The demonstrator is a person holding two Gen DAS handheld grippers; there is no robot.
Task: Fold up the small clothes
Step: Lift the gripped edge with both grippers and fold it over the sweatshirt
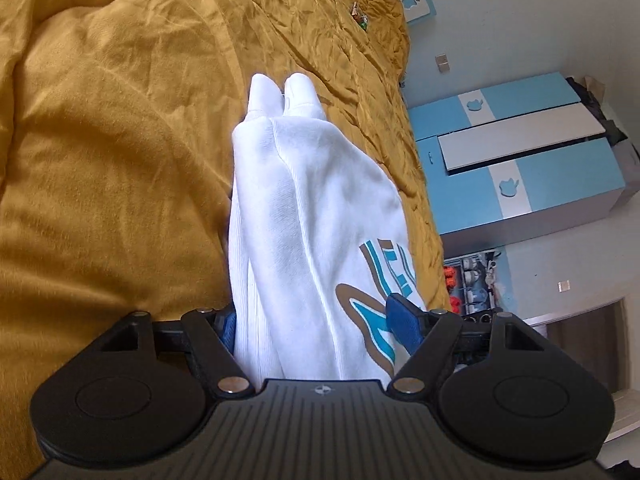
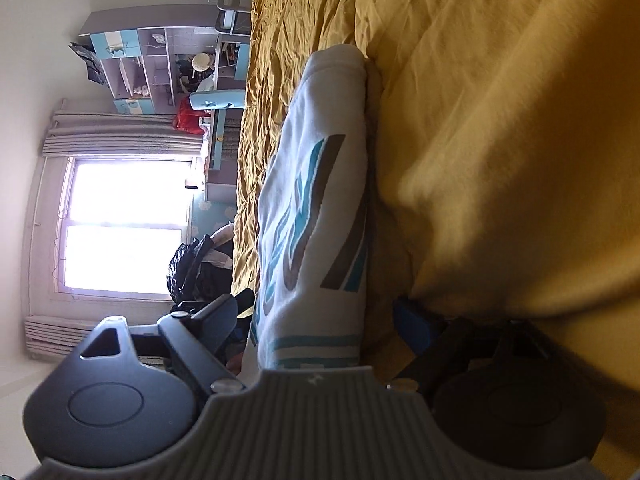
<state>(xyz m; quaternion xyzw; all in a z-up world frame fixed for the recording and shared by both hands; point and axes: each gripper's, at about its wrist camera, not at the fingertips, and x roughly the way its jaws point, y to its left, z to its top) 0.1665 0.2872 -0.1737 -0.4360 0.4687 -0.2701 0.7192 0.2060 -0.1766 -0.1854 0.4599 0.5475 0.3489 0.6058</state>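
Note:
A small white sweatshirt (image 1: 304,208) with a teal and brown print lies bundled on a mustard-yellow quilt (image 1: 112,140). Its two cuffs point away in the left wrist view. My left gripper (image 1: 316,324) is shut on the sweatshirt's near end, blue pads pressed on either side of the thick fold. In the right wrist view the sweatshirt (image 2: 316,208) runs forward between the fingers. My right gripper (image 2: 324,320) is shut on its near edge, one blue pad (image 2: 412,328) showing on the quilt (image 2: 500,140) side.
A blue and white wardrobe (image 1: 520,168) stands beyond the bed's edge. A small dark scrap (image 1: 359,14) lies on the far quilt. In the right wrist view a bright window (image 2: 124,224), shelves (image 2: 156,64) and a black bag (image 2: 192,268) are beside the bed.

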